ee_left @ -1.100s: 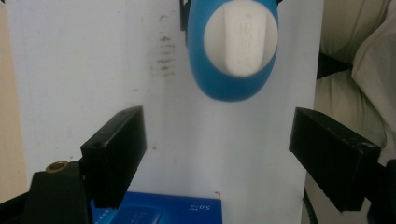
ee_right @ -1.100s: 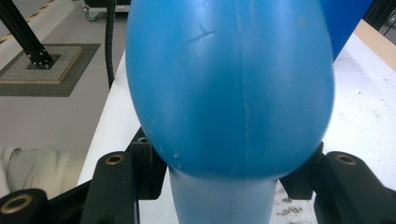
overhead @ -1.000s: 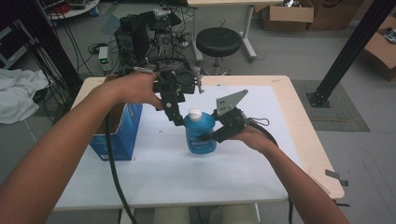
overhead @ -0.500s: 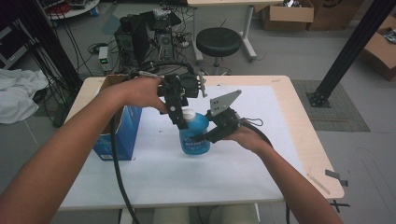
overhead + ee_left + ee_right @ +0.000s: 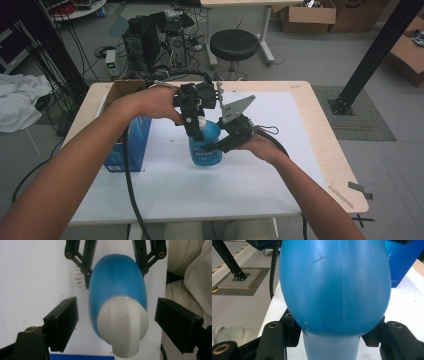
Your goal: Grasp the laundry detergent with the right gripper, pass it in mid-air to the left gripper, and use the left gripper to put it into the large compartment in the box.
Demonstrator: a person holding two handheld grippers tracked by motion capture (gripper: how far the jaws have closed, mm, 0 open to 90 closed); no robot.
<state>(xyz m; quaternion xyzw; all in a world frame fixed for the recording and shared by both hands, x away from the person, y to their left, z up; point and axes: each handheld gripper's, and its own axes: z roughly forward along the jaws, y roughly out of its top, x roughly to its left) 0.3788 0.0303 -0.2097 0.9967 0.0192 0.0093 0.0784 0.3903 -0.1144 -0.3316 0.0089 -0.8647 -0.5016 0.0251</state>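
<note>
A blue bottle (image 5: pixel 205 148) with a white cap (image 5: pixel 122 327) stands upright on the white mat in the middle of the table. My right gripper (image 5: pixel 220 146) comes in from the right and is shut on the bottle's body (image 5: pixel 334 285), jaws pressed against both sides (image 5: pixel 332 340). My left gripper (image 5: pixel 195 131) points down over the bottle's top. Its two black jaws stand open on either side of the cap (image 5: pixel 120 320), with a gap on each side. The right gripper's fingers (image 5: pixel 86 267) show farther off, clamped on the blue body (image 5: pixel 116 282).
A blue cardboard box (image 5: pixel 125 145) with open flaps stands at the table's left side, and also shows behind the bottle (image 5: pixel 402 262). The white mat (image 5: pixel 280 185) covers most of the tabletop. A black stool (image 5: pixel 234 45) and computer gear sit on the floor beyond.
The bottle, held by the right gripper, has shifted slightly left and nearer. The left gripper has come down so its open jaws now flank the cap.
</note>
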